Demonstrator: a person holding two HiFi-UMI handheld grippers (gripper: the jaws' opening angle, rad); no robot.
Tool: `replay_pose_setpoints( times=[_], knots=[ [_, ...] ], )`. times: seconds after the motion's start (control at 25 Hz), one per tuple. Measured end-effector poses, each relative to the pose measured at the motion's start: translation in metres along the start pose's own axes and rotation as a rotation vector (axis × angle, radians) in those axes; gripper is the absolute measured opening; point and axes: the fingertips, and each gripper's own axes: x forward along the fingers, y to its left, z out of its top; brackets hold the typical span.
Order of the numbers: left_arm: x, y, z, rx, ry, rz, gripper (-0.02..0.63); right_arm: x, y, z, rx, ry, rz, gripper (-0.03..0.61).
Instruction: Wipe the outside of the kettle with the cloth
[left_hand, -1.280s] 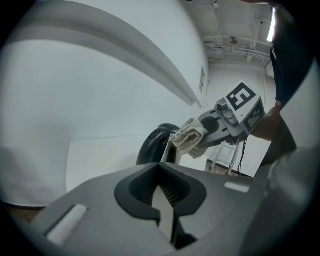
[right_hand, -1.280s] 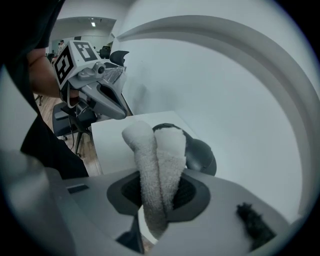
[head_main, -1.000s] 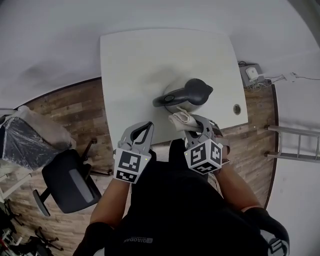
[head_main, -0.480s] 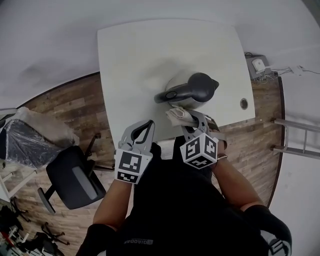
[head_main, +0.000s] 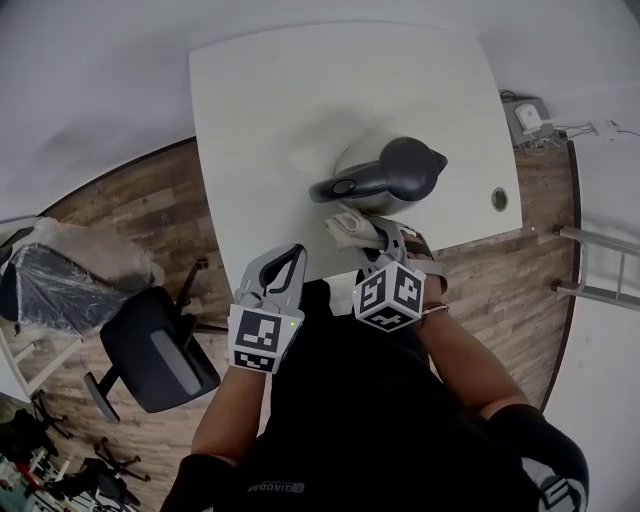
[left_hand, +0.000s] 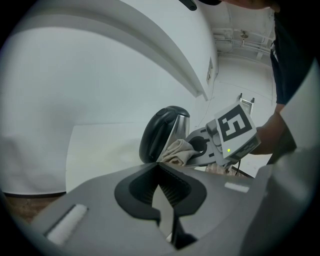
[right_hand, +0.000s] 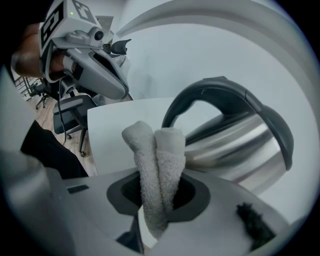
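Steel kettle (head_main: 385, 175) on white table (head_main: 300, 100), cloth (head_main: 350, 225) in right gripper (head_main: 368, 228)

kettle body (right_hand: 235, 150): bare metal, brushed look, bright streaked reflections
kettle handle (right_hand: 220, 87): dark plastic, smooth, satin to matt
cloth (right_hand: 156, 160): pale terry, looped nap, rough, matt
right gripper (right_hand: 157, 172): grey plastic shell, matt, fine grain; black lining round mouth
left gripper (left_hand: 159, 167): same grey matt plastic; black ribbed pads
table (head_main: 280, 110): white top, smooth, matt, faint sheen
floor (head_main: 150, 215): brown wood-look planks, visible grain, low sheen
wrapped chair (head_main: 60, 275): clear plastic film, crinkled, glossy
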Motion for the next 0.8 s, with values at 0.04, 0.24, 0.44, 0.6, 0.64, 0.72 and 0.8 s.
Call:
replay_pose_setpoints(
  times=[0.04,0.24,0.44,0.6,0.64,0.72,0.8],
  knots=[
    [0.0,0.0,-0.002,-0.001,0.005,0.001,0.006,0.003,0.002,-0.001,-0.003,0.003,0.002,0.091],
    [-0.001,0.0,-0.008,-0.007,0.017,0.005,0.006,0.016,0.012,-0.004,-0.018,0.019,0.011,0.091],
    [-0.002,0.002,-0.011,-0.002,0.027,0.01,0.006,0.028,0.017,-0.008,-0.029,0.043,0.012,0.091],
    [-0.006,0.002,-0.011,0.0,0.028,0.019,0.006,0.033,0.018,-0.011,-0.039,0.063,0.012,0.091],
    [-0.007,0.002,-0.01,-0.001,0.025,0.02,0.006,0.034,0.019,-0.011,-0.044,0.066,0.013,0.091],
    [-0.008,0.003,-0.008,-0.005,0.015,0.023,0.006,0.035,0.02,-0.012,-0.055,0.065,0.014,0.091],
    [-0.008,0.003,-0.005,-0.001,0.011,0.024,0.006,0.034,0.021,-0.01,-0.061,0.053,0.013,0.091]
  ],
)
